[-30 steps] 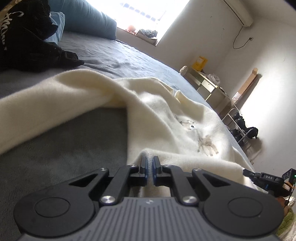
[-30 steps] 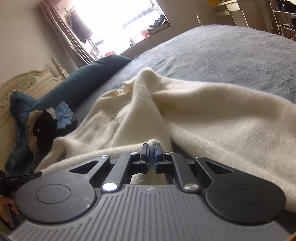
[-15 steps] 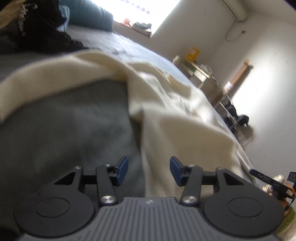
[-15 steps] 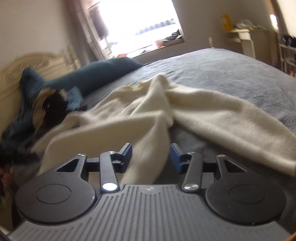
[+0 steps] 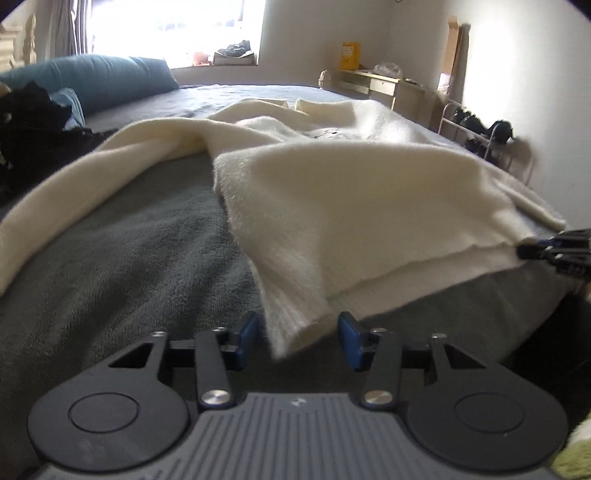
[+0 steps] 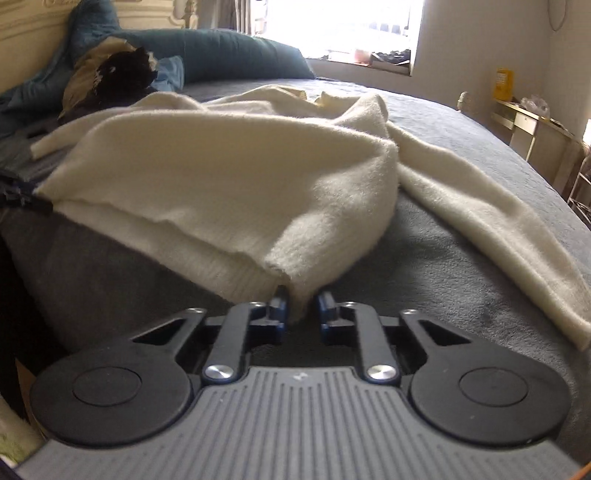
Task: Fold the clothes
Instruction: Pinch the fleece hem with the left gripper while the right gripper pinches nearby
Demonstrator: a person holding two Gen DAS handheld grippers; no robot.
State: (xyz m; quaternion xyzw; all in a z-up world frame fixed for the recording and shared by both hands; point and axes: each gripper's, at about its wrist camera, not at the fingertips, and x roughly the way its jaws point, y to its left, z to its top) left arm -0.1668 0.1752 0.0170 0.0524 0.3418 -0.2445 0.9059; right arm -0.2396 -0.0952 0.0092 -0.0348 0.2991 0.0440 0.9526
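A cream knit sweater (image 5: 354, 192) lies spread on the grey bedcover (image 5: 140, 266), its hem toward me and a sleeve trailing to each side. My left gripper (image 5: 297, 338) is open at the bed's front edge, with the hem's left corner hanging loose between its fingers. In the right wrist view the sweater (image 6: 221, 166) bunches at its right hem corner, which dips between the narrowly parted fingers of my right gripper (image 6: 302, 308). That gripper is open, with a dark gap beside the cloth. Each gripper's tip shows at the other view's edge: right gripper (image 5: 554, 251), left gripper (image 6: 22, 199).
A dark clothes pile (image 5: 33, 125) and teal pillows (image 5: 96, 77) lie at the bed's head, by a cream headboard (image 6: 92, 14). A desk (image 5: 384, 85) and a shoe rack (image 5: 480, 129) stand along the right wall. The bed's front edge drops away just below both grippers.
Both grippers were shut on the sweater a second ago and have since opened. They now sit lower at the hem corners, and the right fingers have narrowed again around the cloth.
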